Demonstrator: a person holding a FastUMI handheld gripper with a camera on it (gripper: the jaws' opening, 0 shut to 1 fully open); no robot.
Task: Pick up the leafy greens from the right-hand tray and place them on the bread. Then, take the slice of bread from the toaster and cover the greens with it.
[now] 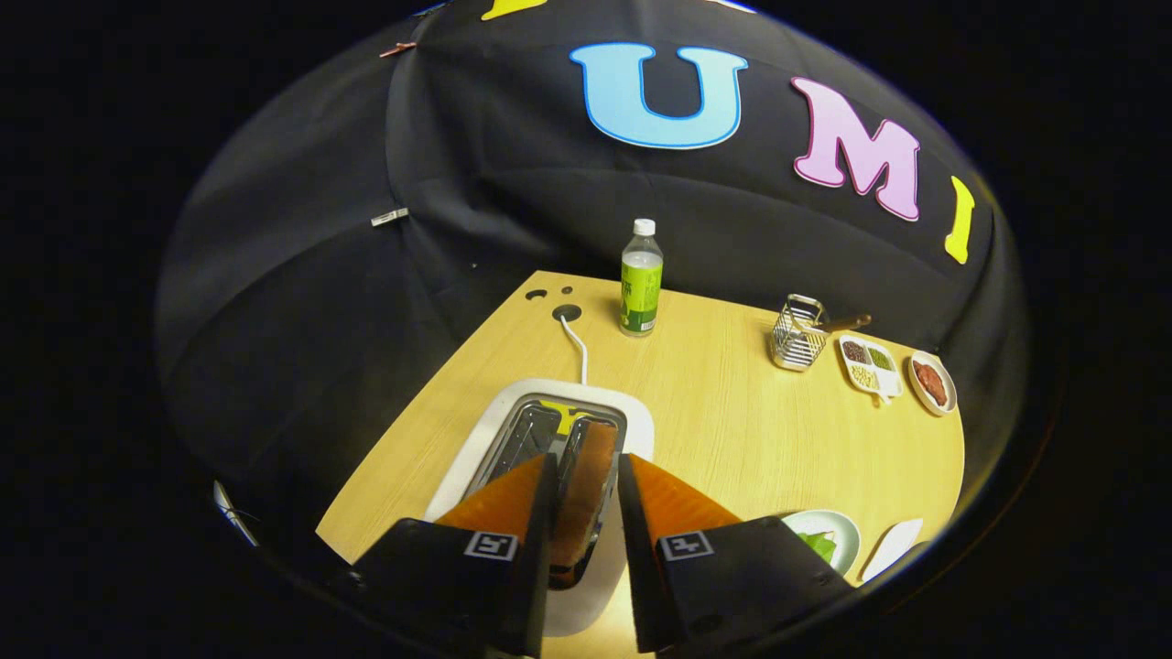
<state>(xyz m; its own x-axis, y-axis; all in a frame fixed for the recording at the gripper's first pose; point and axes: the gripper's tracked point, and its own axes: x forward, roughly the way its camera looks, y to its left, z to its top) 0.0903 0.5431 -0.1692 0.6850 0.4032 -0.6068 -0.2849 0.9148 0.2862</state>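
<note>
Here, the scene from the gripper view:

1. Gripper (pixel 586 476): its two fingers stand part-open, one on each side of the bread (pixel 586 490) that stands on edge in the toaster (pixel 513 430). The gap is narrow, just wider than the slice; whether the fingers press on the slice cannot be told.
2. Toaster: white body with a metal top and two slots, on the wooden table (pixel 732 421). The bread sits in the slot nearer the right finger; the other slot looks dark, its contents unclear. A white cord (pixel 575 343) runs from the toaster to a round hole in the table beyond it.
3. Bottle (pixel 641 279): upright beyond the toaster, near the far table edge, white cap, green label. The label print is too small to read.
4. Wire basket (pixel 798 334): far right of the table, with a wooden handle jutting from it.
5. Divided dish (pixel 870 366): just beside the basket, its compartments holding dark, green and pale bits.
6. Small plate (pixel 932 383): just right of the divided dish, holding something reddish-brown.
7. Greens (pixel 820 546): on a pale tray (pixel 838 523) beside the right finger, partly hidden by it.
8. White plate (pixel 893 547): just right of the tray; only its rim is seen.
</note>
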